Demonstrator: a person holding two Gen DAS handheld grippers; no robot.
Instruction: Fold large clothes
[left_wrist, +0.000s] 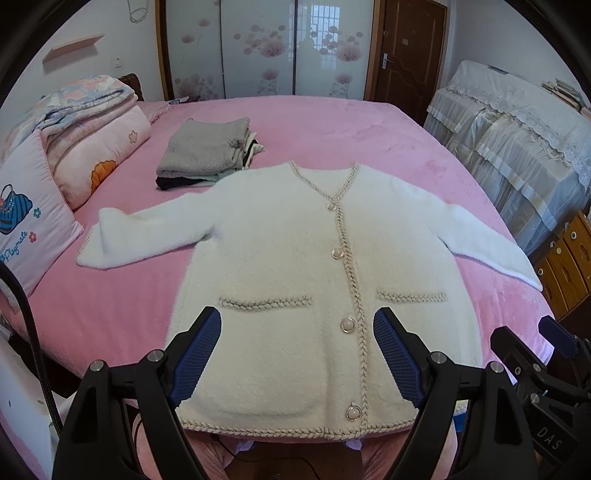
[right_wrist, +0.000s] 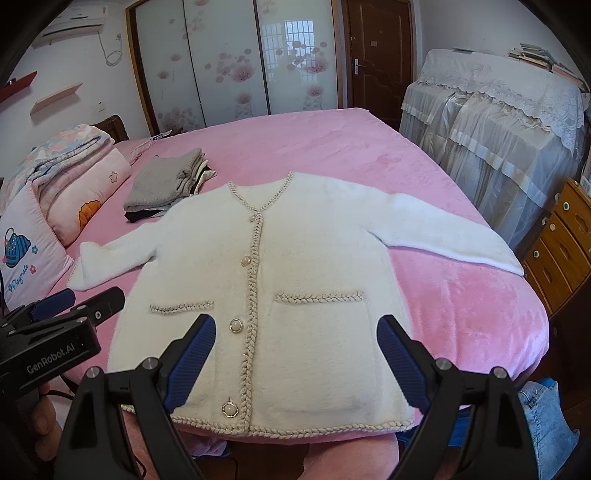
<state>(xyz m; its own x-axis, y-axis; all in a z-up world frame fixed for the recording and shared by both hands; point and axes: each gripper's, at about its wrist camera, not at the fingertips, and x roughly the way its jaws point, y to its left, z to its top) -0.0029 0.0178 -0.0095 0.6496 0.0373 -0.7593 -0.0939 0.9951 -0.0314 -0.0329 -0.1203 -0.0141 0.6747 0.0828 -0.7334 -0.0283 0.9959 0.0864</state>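
Note:
A white fluffy cardigan (left_wrist: 291, 258) with braided beige trim and pearl buttons lies flat, front up, on the pink bed (left_wrist: 332, 125), sleeves spread to both sides. It also shows in the right wrist view (right_wrist: 295, 266). My left gripper (left_wrist: 297, 325) is open and empty, held above the cardigan's lower hem. My right gripper (right_wrist: 295, 328) is open and empty, also above the hem. Each gripper shows at the edge of the other's view: the right one (left_wrist: 532, 350) and the left one (right_wrist: 81, 302).
A stack of folded clothes (left_wrist: 210, 151) with a grey knit on top lies at the back left of the bed. Pillows and folded quilts (left_wrist: 85, 136) line the left side. A lace-covered cabinet (left_wrist: 517, 140) and wooden drawers (right_wrist: 565, 236) stand to the right.

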